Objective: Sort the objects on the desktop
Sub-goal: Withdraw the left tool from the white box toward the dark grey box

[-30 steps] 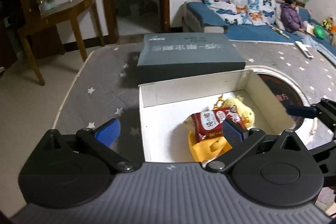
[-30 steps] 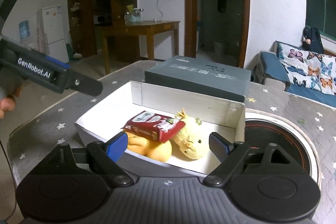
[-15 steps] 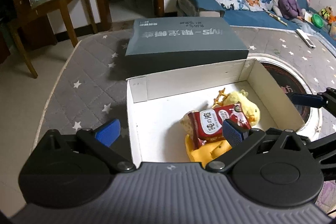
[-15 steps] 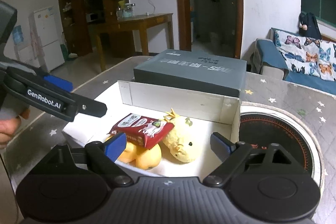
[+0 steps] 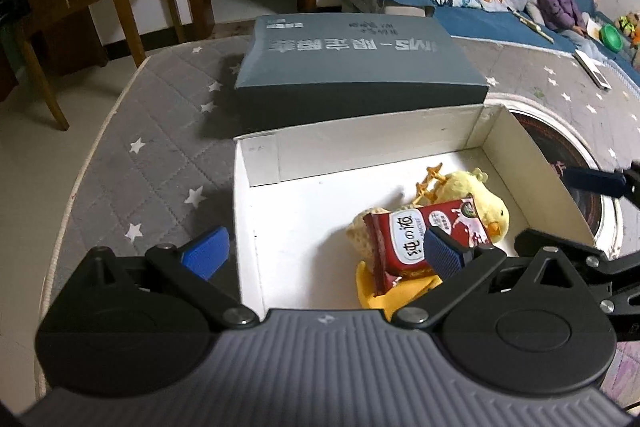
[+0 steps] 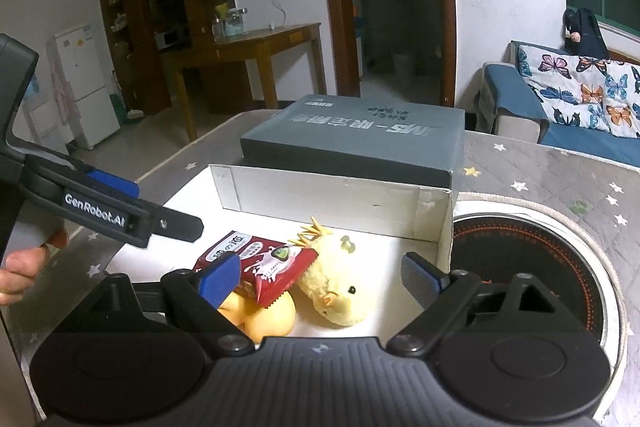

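Plainly, with both the left gripper (image 5: 326,253) and right gripper (image 6: 320,277) spread and empty over the box (image 5: 360,143), a careless pinch would probably snag the packet (image 6: 260,267) resting on the chick (image 6: 336,291).

From my remote feed: open box (image 5: 256,187) as landmark; inside it, snack packet (image 5: 420,239) lies atop the plush chick (image 5: 480,199) and other toys; lidded box (image 5: 352,67) directly behind it; round cooktop (image 6: 560,251) just right.
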A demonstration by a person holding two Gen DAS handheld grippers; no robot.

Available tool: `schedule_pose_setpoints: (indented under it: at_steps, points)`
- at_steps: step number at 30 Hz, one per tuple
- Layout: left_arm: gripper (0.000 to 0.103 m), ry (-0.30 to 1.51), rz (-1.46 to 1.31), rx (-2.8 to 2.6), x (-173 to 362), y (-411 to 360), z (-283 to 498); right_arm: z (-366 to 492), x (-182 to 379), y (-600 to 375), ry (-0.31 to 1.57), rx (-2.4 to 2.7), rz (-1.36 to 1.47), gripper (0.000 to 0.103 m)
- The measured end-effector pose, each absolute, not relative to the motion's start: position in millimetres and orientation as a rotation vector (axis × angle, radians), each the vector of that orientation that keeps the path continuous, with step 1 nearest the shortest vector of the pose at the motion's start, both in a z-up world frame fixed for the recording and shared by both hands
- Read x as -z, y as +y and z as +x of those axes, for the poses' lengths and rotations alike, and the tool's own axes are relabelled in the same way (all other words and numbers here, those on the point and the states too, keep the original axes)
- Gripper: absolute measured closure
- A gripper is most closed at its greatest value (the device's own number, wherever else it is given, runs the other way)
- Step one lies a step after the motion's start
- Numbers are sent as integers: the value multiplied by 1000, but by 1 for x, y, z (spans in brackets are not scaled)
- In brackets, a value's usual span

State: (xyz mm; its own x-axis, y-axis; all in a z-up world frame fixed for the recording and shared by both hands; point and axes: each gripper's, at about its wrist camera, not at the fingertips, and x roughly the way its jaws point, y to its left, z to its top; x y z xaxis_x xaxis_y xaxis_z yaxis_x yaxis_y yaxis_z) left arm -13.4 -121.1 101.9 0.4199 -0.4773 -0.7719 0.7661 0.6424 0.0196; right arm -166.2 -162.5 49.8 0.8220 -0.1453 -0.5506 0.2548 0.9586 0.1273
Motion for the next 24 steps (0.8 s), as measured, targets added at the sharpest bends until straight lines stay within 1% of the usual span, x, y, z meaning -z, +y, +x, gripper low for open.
schedule_pose_setpoints:
  at_steps: [6,10,18,24]
  points:
    - [0,803,426,791,-100,-125,-16,-161,-57,-161,553,205,167,13]
    - [0,793,426,774,-101,-125,-15,-158,-58,-160,554,201,158,11]
    - [0,784,400,749,-109,-126,-7,-152,-57,-158,560,196,140,10]
    - [0,781,401,732,-112,-131,4,-146,-61,-162,556,205,127,6]
